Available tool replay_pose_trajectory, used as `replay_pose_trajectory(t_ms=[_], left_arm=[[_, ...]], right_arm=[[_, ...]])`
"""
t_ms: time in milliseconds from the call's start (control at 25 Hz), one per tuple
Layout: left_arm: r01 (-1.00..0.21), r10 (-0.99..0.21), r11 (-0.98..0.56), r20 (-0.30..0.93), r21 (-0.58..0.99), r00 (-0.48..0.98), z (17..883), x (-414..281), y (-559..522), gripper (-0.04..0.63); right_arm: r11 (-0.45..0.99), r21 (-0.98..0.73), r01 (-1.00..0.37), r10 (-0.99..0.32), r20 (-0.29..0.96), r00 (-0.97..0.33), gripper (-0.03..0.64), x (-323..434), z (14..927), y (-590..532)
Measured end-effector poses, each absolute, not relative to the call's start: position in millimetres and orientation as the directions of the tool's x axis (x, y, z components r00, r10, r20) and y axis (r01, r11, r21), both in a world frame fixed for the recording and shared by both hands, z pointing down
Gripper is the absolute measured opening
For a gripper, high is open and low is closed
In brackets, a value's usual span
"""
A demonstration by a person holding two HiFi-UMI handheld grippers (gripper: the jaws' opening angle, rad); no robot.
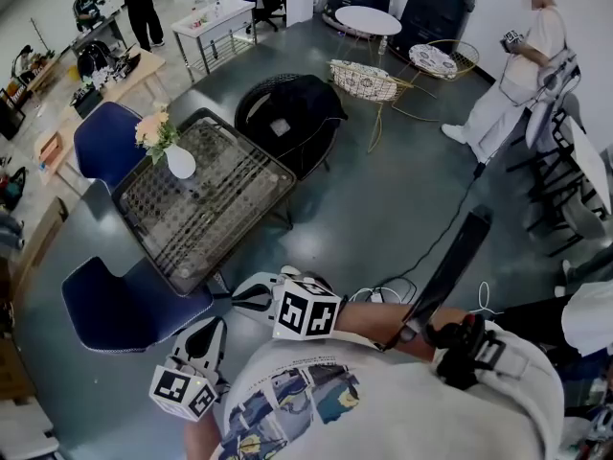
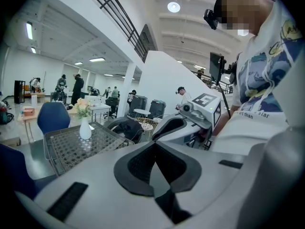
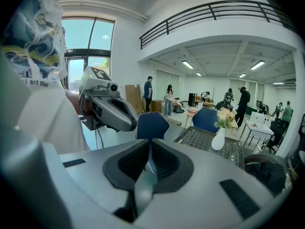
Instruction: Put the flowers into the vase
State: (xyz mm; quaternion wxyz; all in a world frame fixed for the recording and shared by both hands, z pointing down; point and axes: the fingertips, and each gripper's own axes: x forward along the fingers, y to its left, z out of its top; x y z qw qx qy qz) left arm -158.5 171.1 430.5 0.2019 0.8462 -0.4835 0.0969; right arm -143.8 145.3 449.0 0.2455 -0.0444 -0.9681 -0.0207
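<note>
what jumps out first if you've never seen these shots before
First, the white vase with pale flowers already in it, standing near the far left corner of the mesh-topped table. Then the left gripper and right gripper, each with a marker cube, held close to the person's chest at the bottom of the head view. Both have their fingers shut on nothing, short of the table.

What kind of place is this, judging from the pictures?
Probably an open-plan workshop or lab hall: a railed mezzanine overhead, cluttered workbenches at the side, and a mesh table with blue chairs.
</note>
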Motion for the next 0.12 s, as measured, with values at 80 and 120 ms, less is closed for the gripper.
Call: replay_pose_trajectory(t_ms=[80,120], left_arm=[[-0.856,-0.778,-0.453,0.359,0.250,0.516,430.6,-154.6,171.8,0.009],[-0.855,-0.777,-0.454,0.359,0.250,0.517,430.8,-152.8,172.2,0.009]], right_arm=[[0.995,0.019,0.094,0.074,0.477,-0.876,0.029,-140.8,448.9,145.1],[0.995,0.019,0.093,0.073,0.477,-0.876,0.029,-139.5,448.7,145.2]])
